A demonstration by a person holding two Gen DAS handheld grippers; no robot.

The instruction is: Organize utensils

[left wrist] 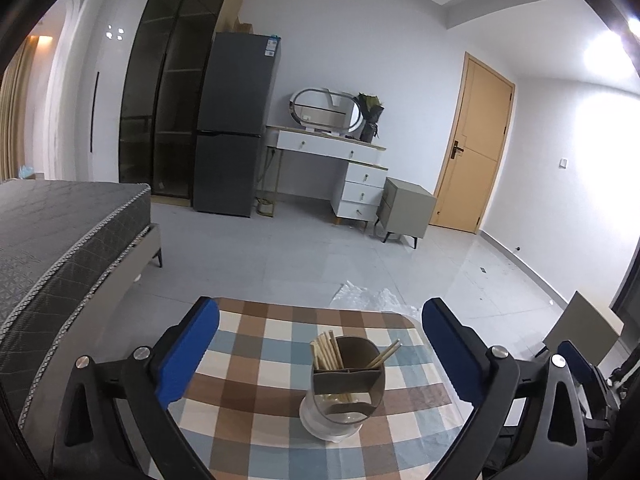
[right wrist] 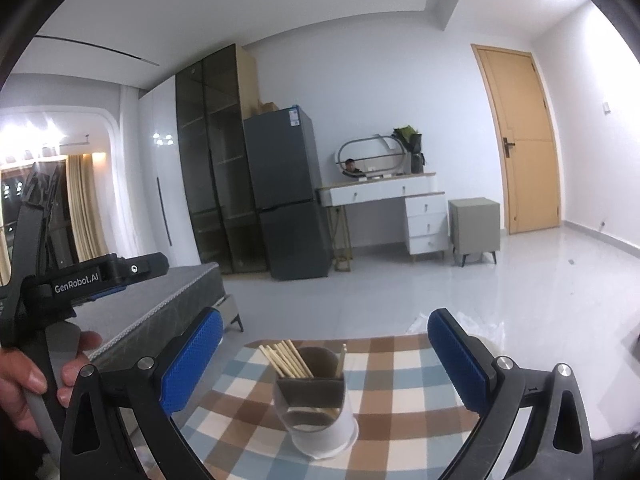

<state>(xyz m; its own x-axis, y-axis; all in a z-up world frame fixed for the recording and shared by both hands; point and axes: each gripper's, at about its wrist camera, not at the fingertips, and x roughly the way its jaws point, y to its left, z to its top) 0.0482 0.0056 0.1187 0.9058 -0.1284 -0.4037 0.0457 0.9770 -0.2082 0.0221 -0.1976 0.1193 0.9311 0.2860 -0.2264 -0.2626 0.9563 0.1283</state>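
Grey fridge (left wrist: 236, 128) stands at the back wall; dark cabinet (left wrist: 168, 92) just left of it, white dresser (left wrist: 340, 168) right, wooden door (left wrist: 472, 148) farther right.

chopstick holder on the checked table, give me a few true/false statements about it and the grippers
1. The chopstick holder stands upright on the checked tablecloth. True.
2. All the chopsticks share one compartment. False: most fill one section, a couple lean in another.
3. The left gripper is clamped on the holder. False: its jaws stand wide, with nothing pressed between them.
4. The right gripper is open and empty. True.
5. Loose chopsticks lie on the tablecloth. False: none show outside the holder.
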